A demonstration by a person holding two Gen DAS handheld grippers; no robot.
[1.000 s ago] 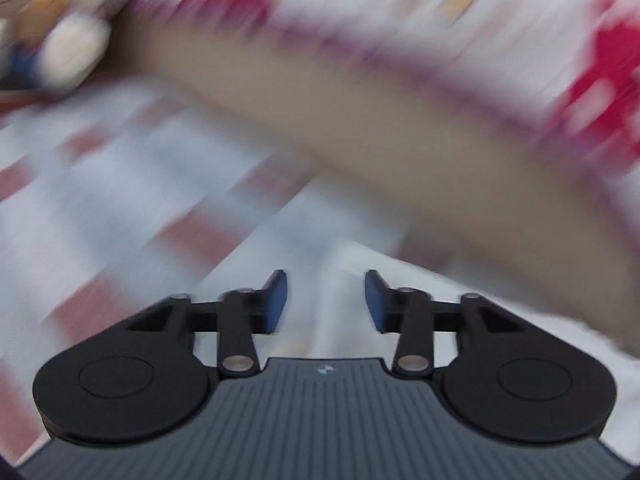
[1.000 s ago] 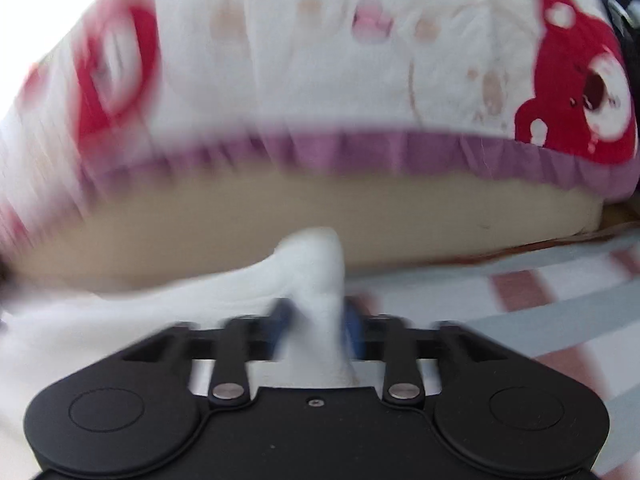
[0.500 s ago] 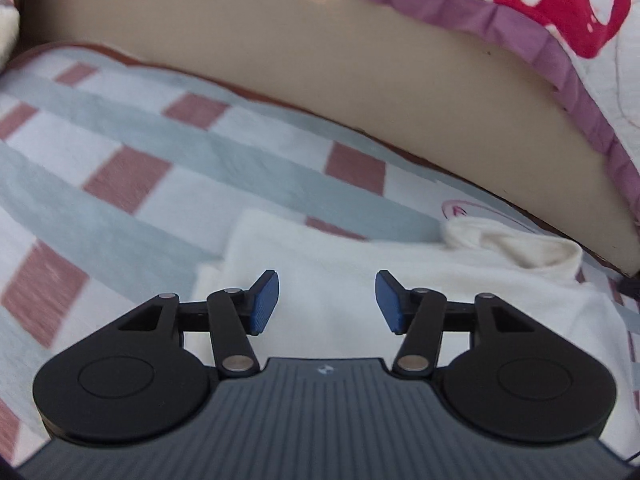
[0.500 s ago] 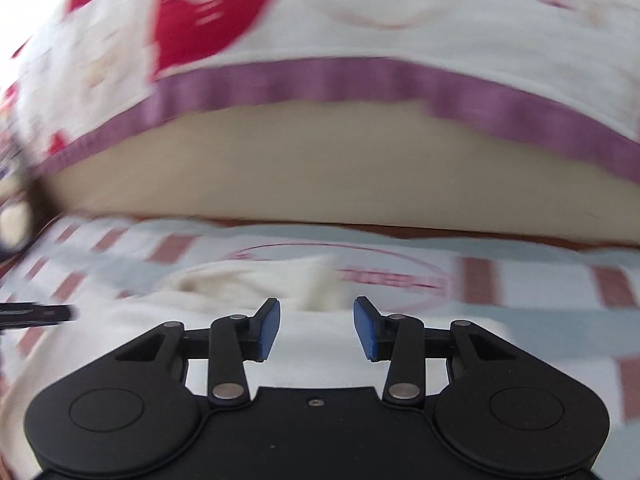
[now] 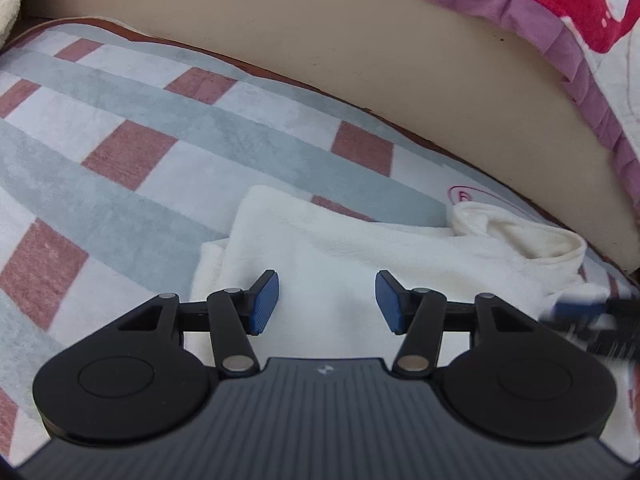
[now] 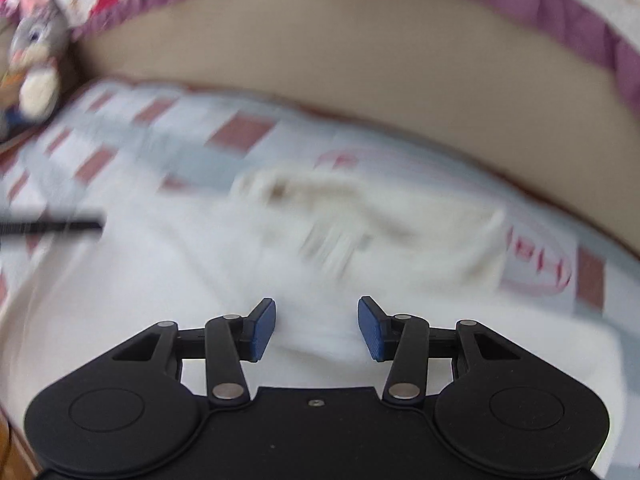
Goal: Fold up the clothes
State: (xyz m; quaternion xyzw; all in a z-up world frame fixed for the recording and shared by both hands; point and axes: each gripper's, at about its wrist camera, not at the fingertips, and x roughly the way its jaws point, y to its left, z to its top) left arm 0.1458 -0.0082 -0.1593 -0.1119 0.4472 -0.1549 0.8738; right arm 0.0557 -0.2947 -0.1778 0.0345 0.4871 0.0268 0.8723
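You see a checked blanket (image 5: 168, 128) in grey, white and red, a tan bed side (image 5: 400, 64) behind it, a purple-edged quilt (image 5: 580, 20) and a stuffed toy (image 6: 36, 60).

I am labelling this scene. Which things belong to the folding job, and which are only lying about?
For the job: white garment, left gripper, right gripper.
Lying about: checked blanket, stuffed toy, printed quilt with purple edge.
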